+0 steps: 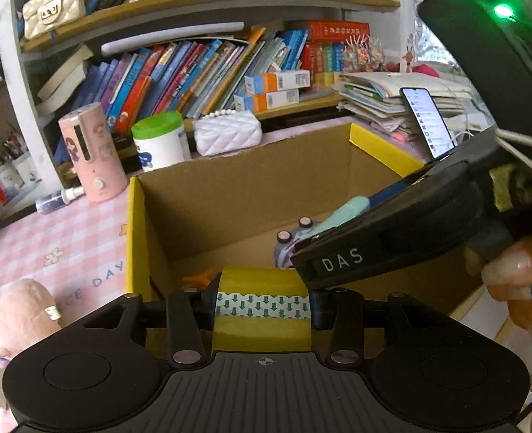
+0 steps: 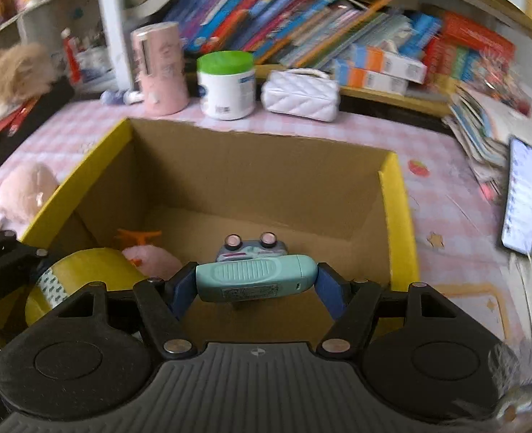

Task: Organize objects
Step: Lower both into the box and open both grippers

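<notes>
An open cardboard box (image 1: 251,187) with yellow-edged flaps (image 2: 397,216) stands on the pink checked table. My left gripper (image 1: 262,305) is shut on a yellow tape roll (image 1: 262,281) with green arrows, held above the box's near left part; the roll also shows in the right wrist view (image 2: 74,270). My right gripper (image 2: 256,281) is shut on a mint-green handheld device (image 2: 256,276), held crosswise over the box; the device also shows in the left wrist view (image 1: 345,213). Inside the box lie a small grey toy camera (image 2: 251,247), a pink soft item (image 2: 154,258) and an orange piece (image 2: 137,236).
Behind the box stand a pink cylinder device (image 1: 91,151), a green-lidded wipes tub (image 1: 161,140), a white quilted purse (image 1: 228,131) and a small spray bottle (image 1: 58,198). A pink plush (image 1: 20,314) lies left of the box. A lit phone (image 2: 522,195) leans at right. Bookshelves fill the back.
</notes>
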Action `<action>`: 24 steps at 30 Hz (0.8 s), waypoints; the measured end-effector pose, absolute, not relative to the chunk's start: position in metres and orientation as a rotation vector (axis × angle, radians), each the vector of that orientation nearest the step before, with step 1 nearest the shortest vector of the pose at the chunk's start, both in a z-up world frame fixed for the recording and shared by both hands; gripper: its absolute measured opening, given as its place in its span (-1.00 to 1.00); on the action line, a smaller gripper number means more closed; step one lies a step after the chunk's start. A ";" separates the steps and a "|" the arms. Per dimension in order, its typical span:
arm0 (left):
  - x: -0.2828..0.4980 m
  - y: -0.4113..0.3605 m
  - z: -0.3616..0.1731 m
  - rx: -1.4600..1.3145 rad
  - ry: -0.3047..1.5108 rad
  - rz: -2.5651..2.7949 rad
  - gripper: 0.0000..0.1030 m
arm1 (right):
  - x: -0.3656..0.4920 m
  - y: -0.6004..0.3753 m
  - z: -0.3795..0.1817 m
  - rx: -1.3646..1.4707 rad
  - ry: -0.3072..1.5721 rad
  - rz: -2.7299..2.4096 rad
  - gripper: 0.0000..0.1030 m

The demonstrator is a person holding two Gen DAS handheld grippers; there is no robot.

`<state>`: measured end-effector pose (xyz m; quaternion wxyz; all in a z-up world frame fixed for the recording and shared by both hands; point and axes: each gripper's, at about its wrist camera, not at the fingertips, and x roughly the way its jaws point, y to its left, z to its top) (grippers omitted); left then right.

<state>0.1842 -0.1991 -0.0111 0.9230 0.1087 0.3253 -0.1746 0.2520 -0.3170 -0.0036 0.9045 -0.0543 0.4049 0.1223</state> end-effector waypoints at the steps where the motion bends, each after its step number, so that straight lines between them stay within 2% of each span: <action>1: 0.185 -0.199 -0.011 0.224 0.669 -0.356 -0.15 | 0.255 -0.318 -0.005 -0.105 0.855 0.265 0.30; 4: 0.185 -0.200 -0.010 0.229 0.670 -0.349 -0.09 | 0.263 -0.320 -0.006 -0.079 0.907 0.290 0.30; 7: 0.186 -0.199 -0.011 0.220 0.678 -0.326 0.10 | 0.266 -0.321 -0.008 -0.069 0.939 0.298 0.30; 9: 0.186 -0.197 -0.011 0.211 0.674 -0.325 0.14 | 0.265 -0.320 -0.008 -0.072 0.946 0.303 0.30; 11: 0.184 -0.195 -0.009 0.202 0.669 -0.316 0.42 | 0.264 -0.320 -0.007 -0.075 0.945 0.308 0.32; 15: 0.178 -0.195 -0.002 0.199 0.642 -0.325 0.55 | 0.259 -0.322 -0.004 -0.063 0.901 0.313 0.39; 16: 0.175 -0.195 0.000 0.198 0.630 -0.329 0.66 | 0.258 -0.323 -0.003 -0.050 0.893 0.317 0.41; 21: 0.159 -0.197 0.016 0.201 0.569 -0.355 0.71 | 0.244 -0.325 0.006 -0.014 0.846 0.314 0.43; 24: 0.147 -0.195 0.024 0.196 0.539 -0.355 0.72 | 0.232 -0.327 0.015 0.008 0.805 0.297 0.54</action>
